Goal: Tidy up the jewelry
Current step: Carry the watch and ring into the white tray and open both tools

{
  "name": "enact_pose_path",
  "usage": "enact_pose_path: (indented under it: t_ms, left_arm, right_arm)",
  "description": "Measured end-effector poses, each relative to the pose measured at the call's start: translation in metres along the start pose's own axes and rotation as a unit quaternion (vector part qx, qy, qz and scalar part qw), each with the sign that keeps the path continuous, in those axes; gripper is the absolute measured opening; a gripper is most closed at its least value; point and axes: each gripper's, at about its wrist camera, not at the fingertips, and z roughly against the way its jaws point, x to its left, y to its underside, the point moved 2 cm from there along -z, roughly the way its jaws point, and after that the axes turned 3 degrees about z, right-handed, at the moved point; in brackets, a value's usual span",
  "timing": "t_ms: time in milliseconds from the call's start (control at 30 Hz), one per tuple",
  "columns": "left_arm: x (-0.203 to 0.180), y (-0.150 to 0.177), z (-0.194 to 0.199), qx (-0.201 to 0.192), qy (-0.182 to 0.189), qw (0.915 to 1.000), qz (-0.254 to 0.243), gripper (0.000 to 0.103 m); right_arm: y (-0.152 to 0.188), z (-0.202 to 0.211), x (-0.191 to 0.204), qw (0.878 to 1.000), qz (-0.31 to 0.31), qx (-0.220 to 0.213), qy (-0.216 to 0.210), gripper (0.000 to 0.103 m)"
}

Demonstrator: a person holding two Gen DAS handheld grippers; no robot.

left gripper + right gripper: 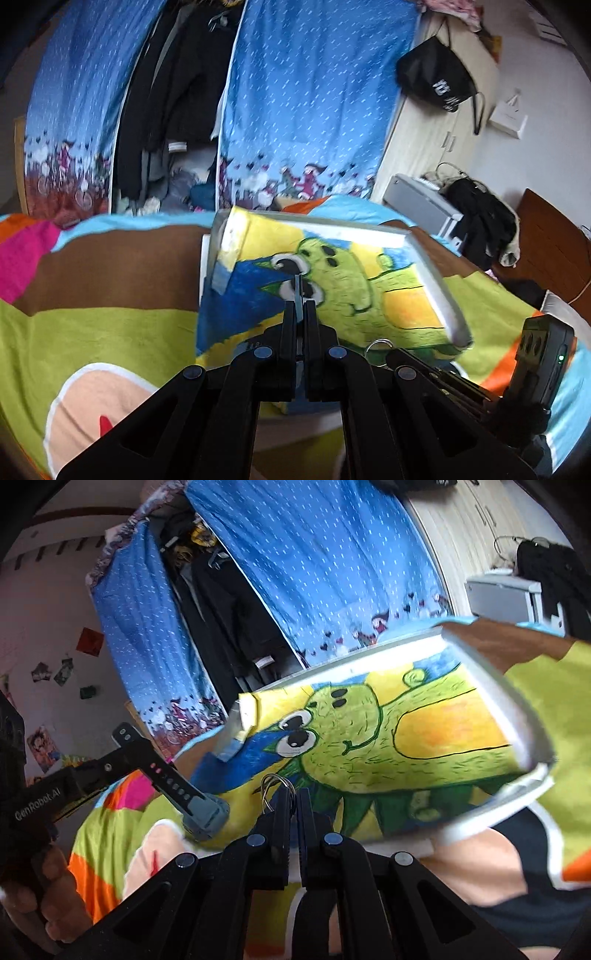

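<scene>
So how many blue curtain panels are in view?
2. One blue curtain panel hangs left of the dark clothes. The other hangs right of them, beside the pale cabinet. More may be hidden beyond the frame edges.

My left gripper [300, 295] is matte black plastic, its linkage arms pinned with round blue-grey rivets; my right gripper [291, 797] matches; "GenRobot.AI" runs in white along one handle; a green light glows on the other.
</scene>
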Motion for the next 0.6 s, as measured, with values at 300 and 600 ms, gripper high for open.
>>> enact_pose_path:
  t_ms: [300, 600]
  left_arm:
    - [0.009, 0.003, -0.013, 0.023, -0.030, 0.9993, -0.001, 0.039]
    - [0.000, 0.007, 0.028, -0.015, -0.060, 0.9979, 0.015, 0.072]
  right_arm:
    - [0.009, -0.042, -0.003, 0.999, 0.008, 0.043, 0.017, 0.005]
    - [0.005, 0.005, -0.003, 0.996, 0.047, 0.014, 0.073, 0.037]
